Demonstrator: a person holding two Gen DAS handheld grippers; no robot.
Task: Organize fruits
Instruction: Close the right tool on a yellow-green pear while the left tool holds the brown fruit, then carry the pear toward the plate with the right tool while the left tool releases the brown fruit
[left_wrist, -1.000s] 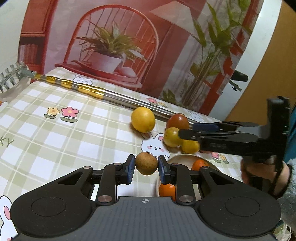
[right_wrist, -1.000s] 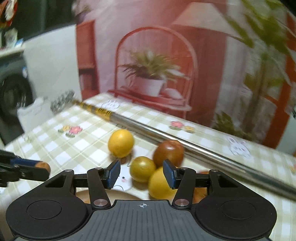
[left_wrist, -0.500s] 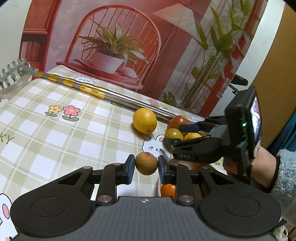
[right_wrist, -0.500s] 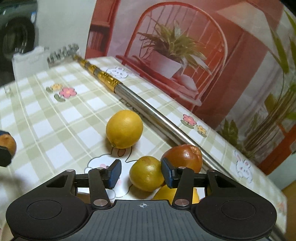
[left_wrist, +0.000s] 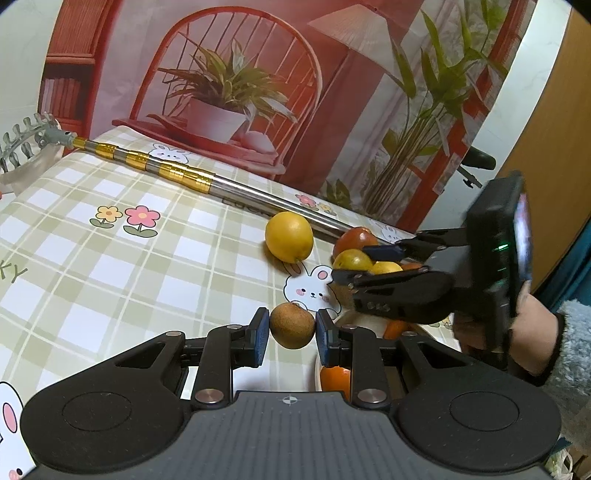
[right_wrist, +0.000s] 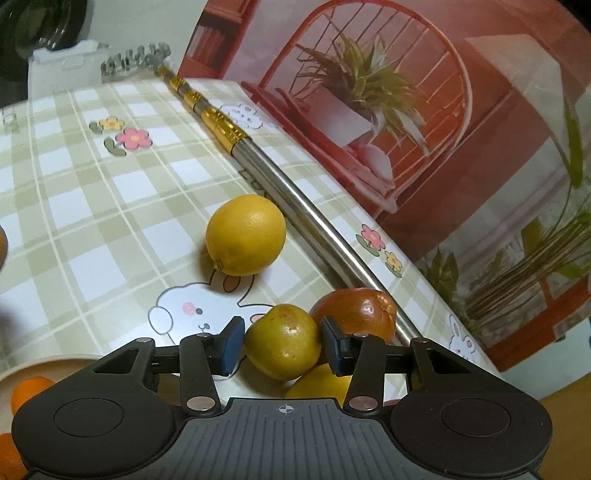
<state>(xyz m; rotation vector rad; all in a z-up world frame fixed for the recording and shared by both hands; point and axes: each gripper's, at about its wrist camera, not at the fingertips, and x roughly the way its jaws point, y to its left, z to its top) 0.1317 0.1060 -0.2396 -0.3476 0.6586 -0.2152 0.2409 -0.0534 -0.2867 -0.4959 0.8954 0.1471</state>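
Task progress: partial. A pale plate (left_wrist: 345, 318) at the near right of the counter (left_wrist: 110, 266) already holds at least one orange fruit (left_wrist: 334, 376); a second orange piece shows behind the right gripper, and how many more lie on the plate cannot be told. Several fruits are not yet sorted. A large yellow citrus (right_wrist: 245, 234) lies alone on the checked cloth, just beside a long metal pole (right_wrist: 295, 206). A cluster sits against the pole farther right: a yellow-green fruit (right_wrist: 282, 341), a red-brown fruit (right_wrist: 354, 314) touching it from behind, and a yellow fruit (right_wrist: 321, 380) partly hidden below them.

Left gripper (left_wrist: 290, 330): clenched on a small round brown fruit (left_wrist: 292, 325), both blue pads pressed against its sides. The fruit is held off the cloth, just left of the plate rim. The gripper points forward and moderately downward. Judgement: this fruit is in transit and awaits placement.

Right gripper (right_wrist: 282, 341): pitched steeply downward over the cluster, a hand (left_wrist: 532, 332) in a fuzzy sleeve behind it. Its jaws have just been closing, with the yellow-green fruit between them. The pads stand at the fruit's flanks; a thin gap appears to remain on each side, so the grasp is judged not yet completed.
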